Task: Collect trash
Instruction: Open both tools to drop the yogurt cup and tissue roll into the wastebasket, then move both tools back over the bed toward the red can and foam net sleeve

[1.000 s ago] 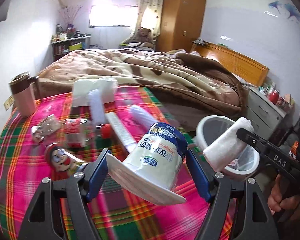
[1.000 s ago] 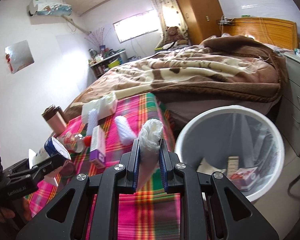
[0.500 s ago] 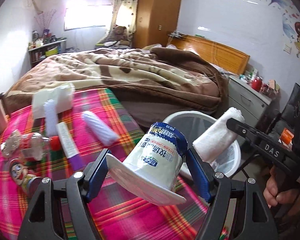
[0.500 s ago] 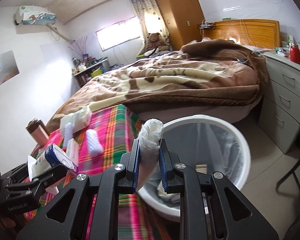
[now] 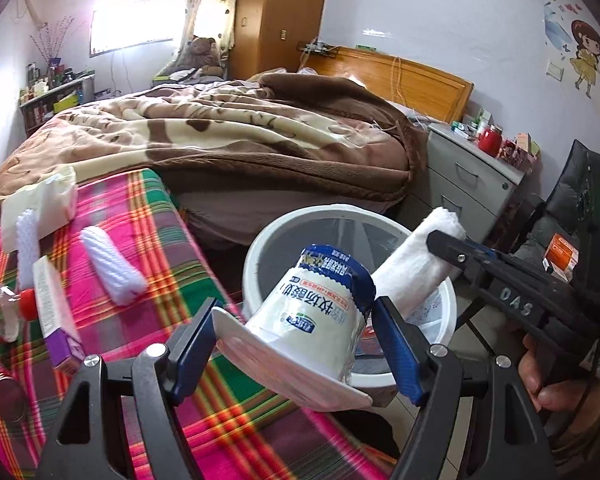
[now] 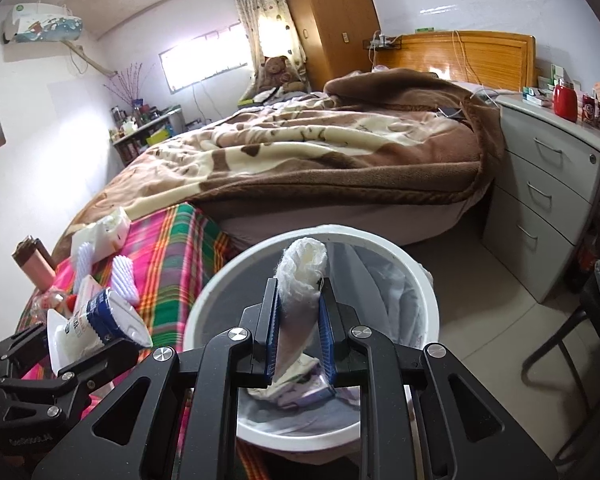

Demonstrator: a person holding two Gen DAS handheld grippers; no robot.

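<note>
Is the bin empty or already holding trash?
Holding trash: crumpled wrappers and paper lie at the bottom of the bin, below the wad.

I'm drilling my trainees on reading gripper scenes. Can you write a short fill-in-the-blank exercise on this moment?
1. The left gripper is shut on a yogurt ____.
2. The right gripper holds a rolled white tissue above the white ____.
3. The plaid cloth lies next to a ____ covered by a brown blanket.

Missing words: cup; bin; bed
</note>
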